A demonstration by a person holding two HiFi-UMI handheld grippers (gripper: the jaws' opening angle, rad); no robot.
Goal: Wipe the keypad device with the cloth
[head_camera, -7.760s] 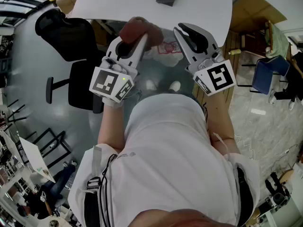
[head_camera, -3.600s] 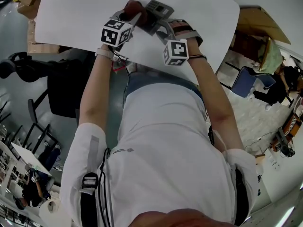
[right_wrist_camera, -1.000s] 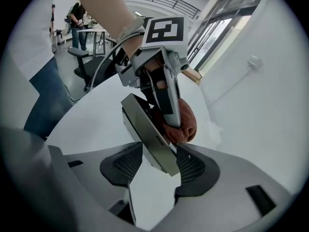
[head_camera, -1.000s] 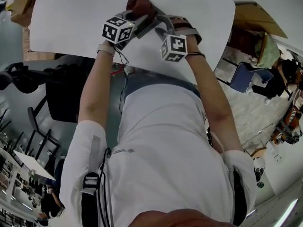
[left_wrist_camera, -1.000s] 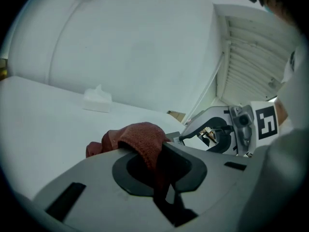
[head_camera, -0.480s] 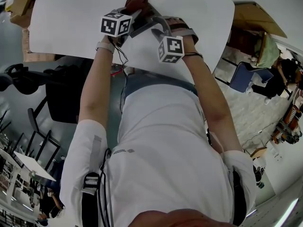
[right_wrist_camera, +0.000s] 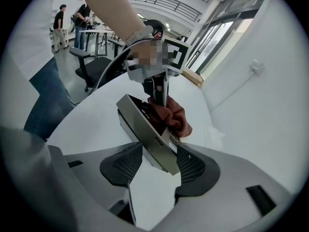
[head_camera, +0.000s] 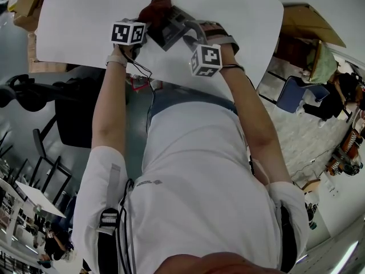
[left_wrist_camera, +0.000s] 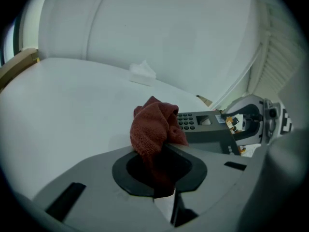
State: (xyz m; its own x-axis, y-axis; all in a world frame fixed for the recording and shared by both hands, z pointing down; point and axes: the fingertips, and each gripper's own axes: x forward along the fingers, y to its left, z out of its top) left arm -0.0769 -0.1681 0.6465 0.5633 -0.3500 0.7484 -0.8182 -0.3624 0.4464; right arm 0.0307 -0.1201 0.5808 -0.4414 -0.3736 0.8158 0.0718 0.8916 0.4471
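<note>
Keypad device (right_wrist_camera: 145,129) is clamped tilted in right gripper (right_wrist_camera: 157,164) fingers. Left gripper (left_wrist_camera: 159,172) fingers pinch the red cloth (left_wrist_camera: 153,129) at its keys. I'd wipe lightly across them and brace the device firmly.

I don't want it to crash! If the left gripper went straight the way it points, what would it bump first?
The left gripper holds its red cloth out front, which would probably meet the keypad device first, at the button end. Depth is unclear; it could slip past onto the white table.
</note>
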